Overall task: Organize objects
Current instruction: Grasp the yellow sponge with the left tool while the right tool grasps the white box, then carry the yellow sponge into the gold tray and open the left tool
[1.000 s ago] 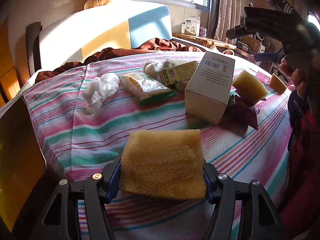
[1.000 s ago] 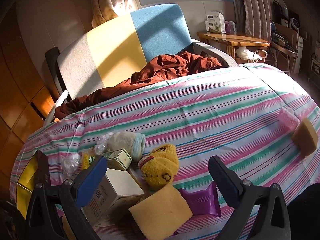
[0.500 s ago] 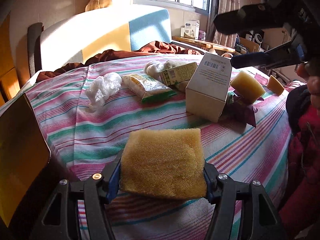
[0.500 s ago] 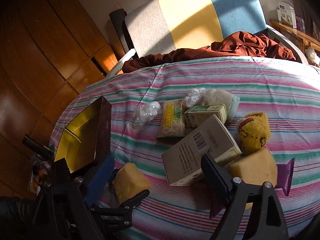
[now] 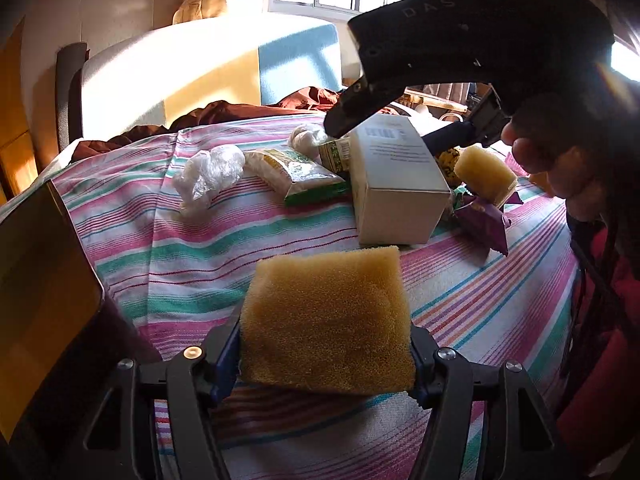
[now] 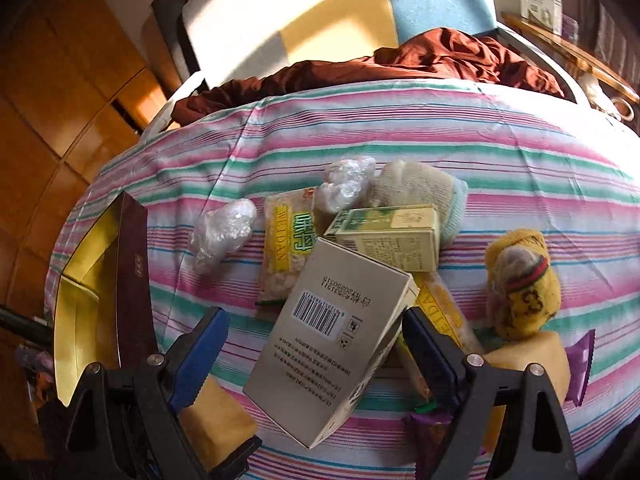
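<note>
2 tongs (image 6: 316, 344) now over box (image 6: 340, 344)

A tan sponge (image 5: 326, 320) is sitting flat, pinched at both sides; a pale box (image 6: 332, 344) with a barcode is lying tilted on the striped cloth, overlapping a yellow snack bag (image 6: 282, 252); a green carton (image 6: 386, 236) is lying behind it; a second sponge (image 5: 484, 170) is resting on a purple packet (image 5: 482, 220).
</note>
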Demonstrator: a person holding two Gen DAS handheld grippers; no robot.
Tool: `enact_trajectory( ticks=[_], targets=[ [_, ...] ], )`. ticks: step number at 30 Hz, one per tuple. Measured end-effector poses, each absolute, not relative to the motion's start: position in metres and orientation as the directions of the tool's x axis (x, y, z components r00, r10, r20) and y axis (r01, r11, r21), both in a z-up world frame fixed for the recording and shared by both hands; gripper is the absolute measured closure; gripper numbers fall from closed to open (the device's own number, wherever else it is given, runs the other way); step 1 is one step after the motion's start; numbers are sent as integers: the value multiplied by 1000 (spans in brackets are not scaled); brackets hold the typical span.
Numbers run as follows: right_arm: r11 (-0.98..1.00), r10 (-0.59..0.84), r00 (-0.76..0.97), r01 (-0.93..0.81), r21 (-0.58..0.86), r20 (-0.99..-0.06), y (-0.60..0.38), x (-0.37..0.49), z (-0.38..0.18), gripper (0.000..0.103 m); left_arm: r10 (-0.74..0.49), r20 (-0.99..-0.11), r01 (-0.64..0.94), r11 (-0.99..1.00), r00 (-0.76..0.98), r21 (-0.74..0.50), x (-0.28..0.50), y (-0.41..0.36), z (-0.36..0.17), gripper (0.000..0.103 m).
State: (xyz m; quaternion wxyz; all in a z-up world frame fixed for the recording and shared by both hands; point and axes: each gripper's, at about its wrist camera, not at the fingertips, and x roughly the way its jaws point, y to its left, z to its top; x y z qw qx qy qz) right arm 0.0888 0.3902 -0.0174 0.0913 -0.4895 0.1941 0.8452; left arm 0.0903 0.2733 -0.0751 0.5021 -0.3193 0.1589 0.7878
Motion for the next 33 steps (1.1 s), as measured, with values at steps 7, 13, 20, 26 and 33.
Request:
enact_trajectory(
  ticks=[7, 13, 20, 26, 33],
  targets=[
    [-924, 5, -443, -345, 165, -896, 389, 87, -40, 47, 689, -662, -891, -448, -294, -71, 90, 273, -76, 36],
    [-935, 34, -395, -336, 110, -918, 389, 86, -46, 53, 684, -665, -888, -455, -300, -69, 90, 274, -76, 35],
    [-934, 22, -333, -343, 100, -943, 388, 82, -58, 52, 676, -673, -884, -463, -301, -69, 89, 277, -76, 34],
    [-939, 36, -331, -335, 82, -943, 385, 83, -58, 52, 673, -678, -882, -465, -295, -78, 88, 276, -76, 36],
    [-946, 50, -337, -319, 64, -940, 383, 85, -58, 52, 668, -689, -872, -478, -281, -108, 90, 269, -61, 41]
  ],
)
